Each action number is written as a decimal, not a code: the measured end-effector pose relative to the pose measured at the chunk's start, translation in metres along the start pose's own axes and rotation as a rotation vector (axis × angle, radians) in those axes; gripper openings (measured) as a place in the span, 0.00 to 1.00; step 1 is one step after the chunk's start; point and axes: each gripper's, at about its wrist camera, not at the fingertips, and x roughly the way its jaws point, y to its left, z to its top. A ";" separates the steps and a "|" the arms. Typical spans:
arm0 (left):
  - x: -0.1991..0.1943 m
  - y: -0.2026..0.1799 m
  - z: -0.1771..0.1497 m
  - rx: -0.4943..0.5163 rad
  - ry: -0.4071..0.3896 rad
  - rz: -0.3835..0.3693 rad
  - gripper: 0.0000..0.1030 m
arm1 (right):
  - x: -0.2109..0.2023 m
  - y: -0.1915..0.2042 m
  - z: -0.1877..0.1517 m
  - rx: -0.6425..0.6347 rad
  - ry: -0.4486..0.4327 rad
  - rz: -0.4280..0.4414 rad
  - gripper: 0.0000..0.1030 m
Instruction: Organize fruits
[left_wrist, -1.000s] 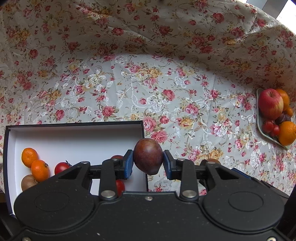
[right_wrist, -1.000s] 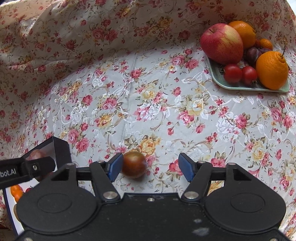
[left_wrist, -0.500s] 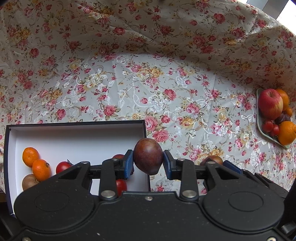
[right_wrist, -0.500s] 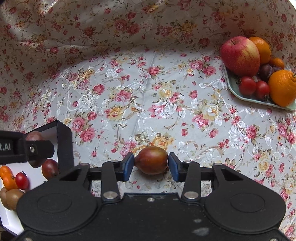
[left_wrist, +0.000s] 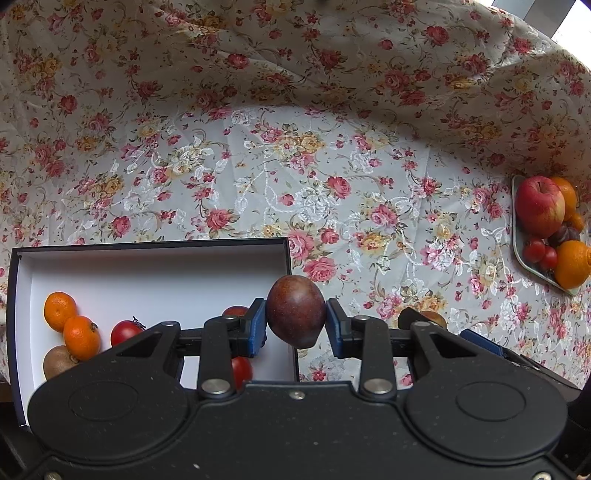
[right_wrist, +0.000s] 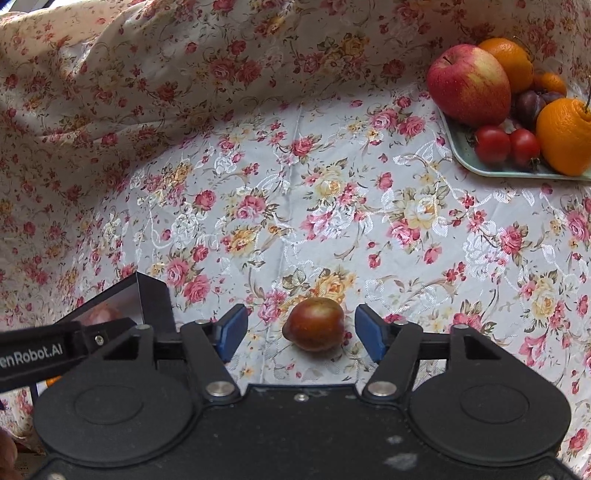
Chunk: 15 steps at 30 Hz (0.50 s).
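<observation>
Your black box (left_wrist: 155, 246) with the white inside lay at 9 o'clock in the left wrist view. It held two mandarins (left_wrist: 70, 325) at its left end, a brown kiwi (left_wrist: 57, 363) below them, and cherry tomatoes (left_wrist: 125, 332) further in, one partly hidden behind your left gripper's finger. At 3 o'clock in that view, well apart from the box, sat the pale green tray (right_wrist: 465, 155). It carried a red apple (right_wrist: 469, 85), an orange (right_wrist: 509, 62) behind it, a second orange (right_wrist: 563, 136) at the front, two small red tomatoes (right_wrist: 506, 146) and dark plums (right_wrist: 530, 105) in between.

Your left gripper (left_wrist: 296, 325) clamped a dark reddish-brown fruit (left_wrist: 295, 316) between both blue pads, directly over the box's right wall. Your right gripper (right_wrist: 301, 332) had just been opening; its jaws stood wide, and a dark brown-red tomato (right_wrist: 314, 328) lay between them on the floral tablecloth (right_wrist: 295, 184), free of either pad.

In the right wrist view the box's corner stood at 9 o'clock, and your left gripper's black body crossed in front of it, hiding most of what lay inside. White lettering on that body read "enRobot.AI", its start cut off by the frame edge. The cloth rose in folds at 12 o'clock.
</observation>
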 end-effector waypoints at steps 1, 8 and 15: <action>0.000 0.000 0.000 0.000 -0.001 -0.001 0.41 | 0.001 -0.001 -0.001 0.005 -0.005 -0.009 0.75; 0.001 0.002 0.000 -0.003 0.004 -0.005 0.41 | 0.009 0.006 -0.006 -0.042 -0.004 -0.053 0.78; 0.002 0.005 0.000 -0.009 0.010 -0.004 0.41 | 0.015 0.018 -0.007 -0.119 -0.014 -0.107 0.80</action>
